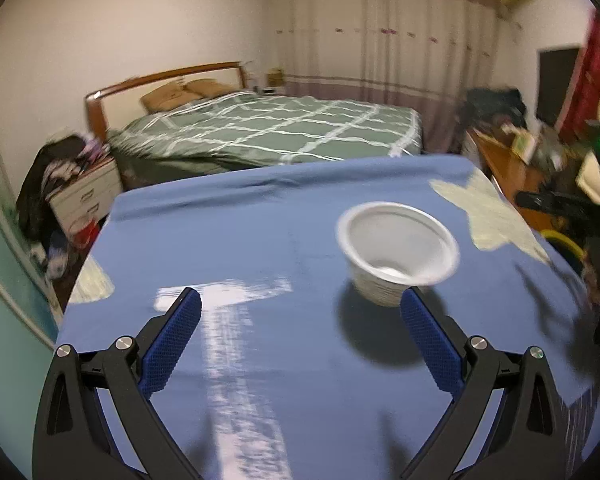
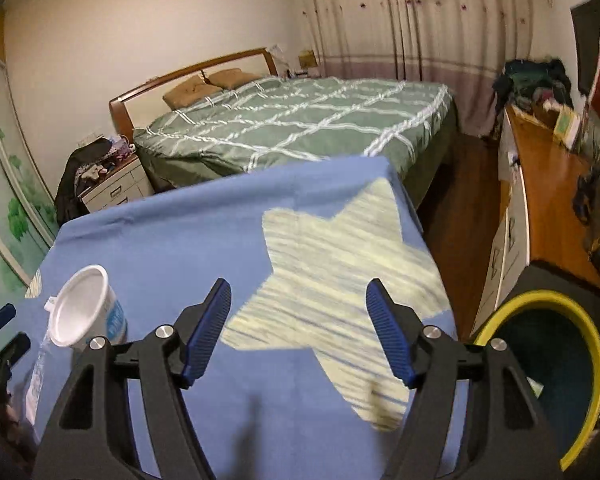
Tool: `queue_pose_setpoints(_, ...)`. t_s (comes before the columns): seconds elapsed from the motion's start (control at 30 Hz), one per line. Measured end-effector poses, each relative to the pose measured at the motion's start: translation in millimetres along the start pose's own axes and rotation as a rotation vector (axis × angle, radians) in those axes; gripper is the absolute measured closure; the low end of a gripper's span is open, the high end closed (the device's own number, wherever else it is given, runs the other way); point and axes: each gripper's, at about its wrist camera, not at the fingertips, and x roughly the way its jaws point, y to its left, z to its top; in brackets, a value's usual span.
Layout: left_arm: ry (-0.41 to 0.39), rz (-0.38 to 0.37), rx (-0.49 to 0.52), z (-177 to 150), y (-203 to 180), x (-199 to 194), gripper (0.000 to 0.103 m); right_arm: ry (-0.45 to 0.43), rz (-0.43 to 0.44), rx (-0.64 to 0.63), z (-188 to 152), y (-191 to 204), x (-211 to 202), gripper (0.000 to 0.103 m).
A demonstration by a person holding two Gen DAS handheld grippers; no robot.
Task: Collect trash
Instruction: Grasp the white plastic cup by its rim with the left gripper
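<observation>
A white plastic cup (image 1: 398, 250) stands upright on the blue tablecloth (image 1: 260, 232), just beyond the right finger of my left gripper (image 1: 300, 300). That gripper is open and empty, and hovers over the cloth. The cup also shows in the right wrist view (image 2: 86, 312), at the far left, with a clear plastic wrapper (image 2: 40, 364) lying beside it. My right gripper (image 2: 298, 292) is open and empty, over the pale star pattern (image 2: 340, 272) on the cloth. A dark bin with a yellow rim (image 2: 556, 364) stands on the floor to the right of the table.
Behind the table is a bed with a green checked cover (image 2: 292, 120). A white nightstand piled with clothes (image 2: 112, 184) stands at the left. A wooden dresser (image 2: 540, 184) with clutter runs along the right. The table's right edge drops to the wood floor (image 2: 456, 232).
</observation>
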Motion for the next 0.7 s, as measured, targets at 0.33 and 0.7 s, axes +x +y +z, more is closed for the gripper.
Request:
queue_pose_setpoints(0.33, 0.141, -0.049, 0.22, 4.2, -83.6, 32.3, 0.005, 0.01, 0.071, 0.087, 0.3, -11.3, -2.3, 0.033)
queue_pose_setpoints(0.7, 0.217, -0.016, 0.018, 34.3, -70.1, 93.0, 0.005, 0.016, 0.103, 0.076, -0.8, -5.2, -6.4, 0.033)
